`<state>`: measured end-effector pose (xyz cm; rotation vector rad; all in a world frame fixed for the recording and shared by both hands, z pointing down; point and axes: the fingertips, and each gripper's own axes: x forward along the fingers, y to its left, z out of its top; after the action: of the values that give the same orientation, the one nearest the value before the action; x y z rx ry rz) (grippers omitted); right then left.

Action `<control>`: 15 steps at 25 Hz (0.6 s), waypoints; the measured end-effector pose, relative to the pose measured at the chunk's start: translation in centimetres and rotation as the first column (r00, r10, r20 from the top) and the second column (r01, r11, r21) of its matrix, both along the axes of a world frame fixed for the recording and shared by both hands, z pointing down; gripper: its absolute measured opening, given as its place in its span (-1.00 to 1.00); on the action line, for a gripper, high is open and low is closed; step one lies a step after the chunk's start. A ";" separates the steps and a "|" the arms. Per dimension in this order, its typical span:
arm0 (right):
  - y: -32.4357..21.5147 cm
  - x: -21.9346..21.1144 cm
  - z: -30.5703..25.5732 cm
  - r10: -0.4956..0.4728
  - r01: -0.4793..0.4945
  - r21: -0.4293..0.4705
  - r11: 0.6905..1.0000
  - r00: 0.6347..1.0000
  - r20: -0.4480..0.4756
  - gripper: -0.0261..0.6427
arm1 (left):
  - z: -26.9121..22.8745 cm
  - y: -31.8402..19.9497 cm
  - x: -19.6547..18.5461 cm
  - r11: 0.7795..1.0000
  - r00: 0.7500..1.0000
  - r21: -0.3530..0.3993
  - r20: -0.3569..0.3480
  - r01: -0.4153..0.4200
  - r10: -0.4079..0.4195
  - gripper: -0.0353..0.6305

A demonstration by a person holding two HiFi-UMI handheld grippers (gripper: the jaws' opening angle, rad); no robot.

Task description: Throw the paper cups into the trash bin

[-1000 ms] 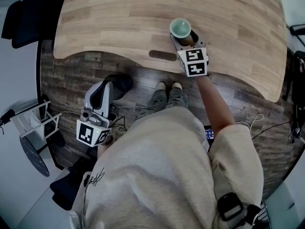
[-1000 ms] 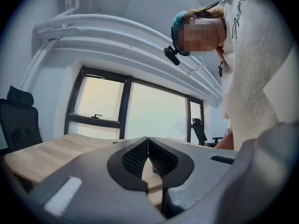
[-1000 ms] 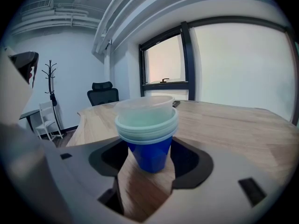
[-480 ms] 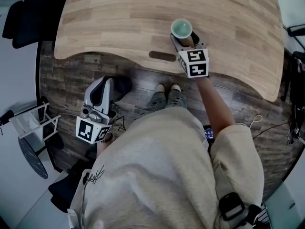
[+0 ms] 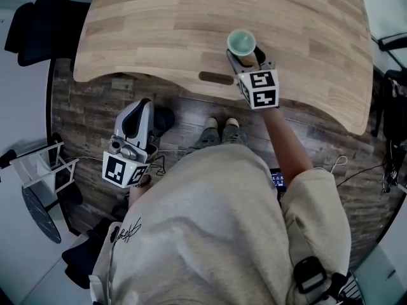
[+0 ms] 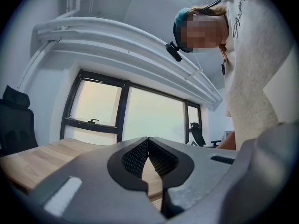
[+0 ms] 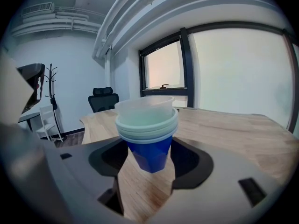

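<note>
A stack of paper cups (image 5: 241, 41), blue outside with pale rims, stands upright on the wooden table (image 5: 159, 30) near its front edge. In the right gripper view the paper cups (image 7: 148, 125) stand between the two wide-spread jaws, with a gap on each side. My right gripper (image 5: 245, 51) is open around the stack. My left gripper (image 5: 141, 107) hangs low at the left over the floor, below table height. In the left gripper view the left gripper (image 6: 148, 141) has its jaws meeting at the tips, with nothing between them. I see no trash bin that I can name for certain.
A dark round object (image 5: 166, 114) lies on the floor under the table edge, partly hidden by the left gripper. A black office chair (image 5: 38, 24) stands at the far left, a white rack (image 5: 38, 164) lower left. Cables (image 5: 343, 164) trail on the floor at right.
Hardly anything: the view drifts slightly, and both grippers and the cup stack keep their places.
</note>
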<state>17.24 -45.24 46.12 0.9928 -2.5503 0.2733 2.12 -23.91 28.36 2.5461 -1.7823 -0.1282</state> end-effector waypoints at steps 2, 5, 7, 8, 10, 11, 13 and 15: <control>0.2 0.0 -0.6 -0.002 0.002 0.011 1.000 1.000 0.000 -0.08 | -0.1 0.0 0.1 1.000 1.000 0.006 -0.002 -0.005 0.005 -0.88; 0.4 0.1 -1.5 -0.004 0.004 0.021 1.000 1.000 0.006 -0.08 | -0.2 -0.1 0.3 1.000 1.000 0.013 -0.002 -0.015 0.015 -0.88; 0.6 0.1 -2.1 -0.007 0.007 0.027 1.000 1.000 0.009 -0.08 | -0.4 -0.2 0.3 1.000 1.000 0.018 -0.002 -0.020 0.020 -0.88; 0.8 0.1 -2.5 -0.009 0.009 0.030 1.000 1.000 0.011 -0.08 | -0.4 -0.2 0.3 1.000 1.000 0.020 -0.003 -0.022 0.022 -0.88; 1.0 0.1 -3.1 -0.014 0.014 0.036 0.999 1.000 0.015 -0.08 | -0.5 -0.3 0.4 0.999 1.000 0.025 -0.005 -0.024 0.024 -0.88; 1.1 0.1 -3.5 -0.017 0.016 0.041 0.999 1.000 0.017 -0.08 | -0.6 -0.3 0.4 0.999 1.000 0.027 -0.006 -0.025 0.025 -0.88; 1.3 0.0 -4.2 -0.019 0.018 0.054 0.998 1.000 0.024 -0.08 | -0.7 -0.4 0.4 0.999 1.000 0.034 -0.007 -0.028 0.028 -0.88; 1.5 0.0 -4.8 -0.020 0.018 0.068 0.998 0.999 0.030 -0.08 | -0.8 -0.5 0.5 0.999 0.999 0.039 -0.008 -0.030 0.031 -0.88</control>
<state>17.21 -43.79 41.30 0.9958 -2.6106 0.2001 2.62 -24.36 27.57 2.5938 -1.7542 -0.1746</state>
